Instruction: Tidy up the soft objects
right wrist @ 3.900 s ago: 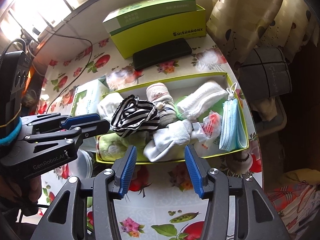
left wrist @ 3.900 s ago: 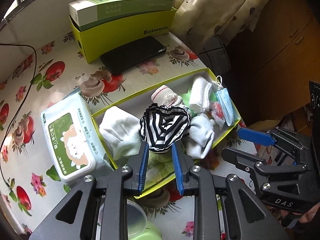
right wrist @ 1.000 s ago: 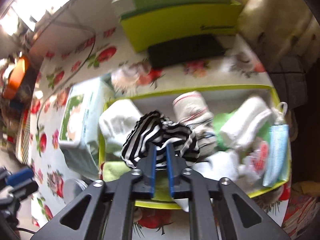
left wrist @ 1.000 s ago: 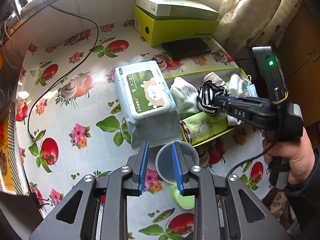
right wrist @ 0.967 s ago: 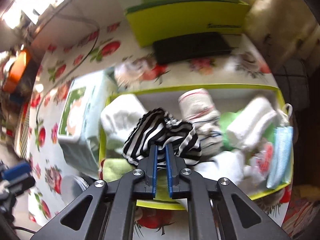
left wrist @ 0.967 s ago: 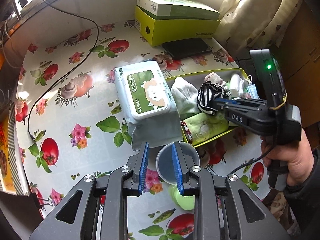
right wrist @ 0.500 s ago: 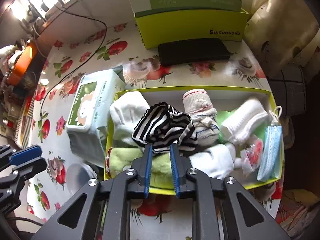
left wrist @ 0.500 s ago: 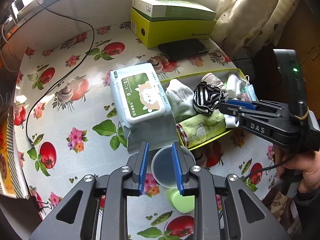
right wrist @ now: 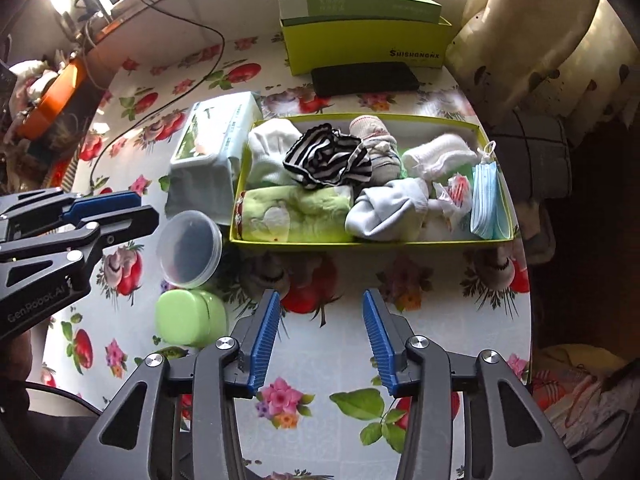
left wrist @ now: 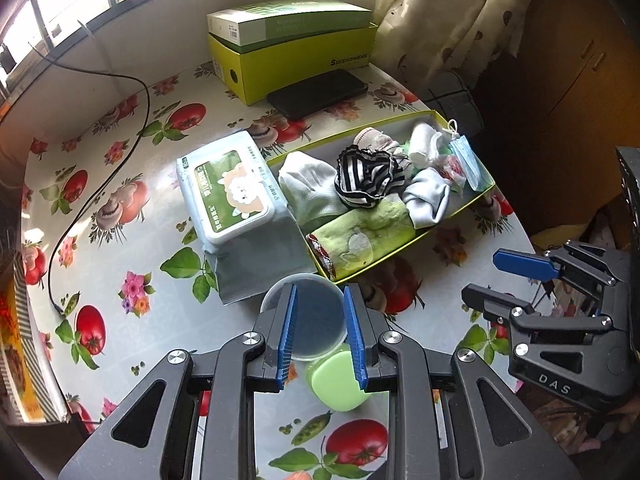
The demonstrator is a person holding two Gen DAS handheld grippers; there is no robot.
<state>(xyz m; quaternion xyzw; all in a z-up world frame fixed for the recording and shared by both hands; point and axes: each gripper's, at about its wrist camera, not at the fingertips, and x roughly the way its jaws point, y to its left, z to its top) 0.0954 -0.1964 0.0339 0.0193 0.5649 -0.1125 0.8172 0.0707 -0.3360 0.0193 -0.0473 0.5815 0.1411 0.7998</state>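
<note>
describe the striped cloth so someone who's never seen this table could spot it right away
Find the shallow yellow-green tray on the flowered tablecloth. The striped cloth lies bunched in its back left part, atop a white sock and above the rolled green towel. It is the only black-and-white striped item there.

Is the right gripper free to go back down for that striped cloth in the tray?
Probably yes. The right gripper hangs over bare tablecloth in front of the yellow-green tray, its jaws opening with nothing between them. The black-and-white striped cloth lies on top of the pile, uncovered.
</note>
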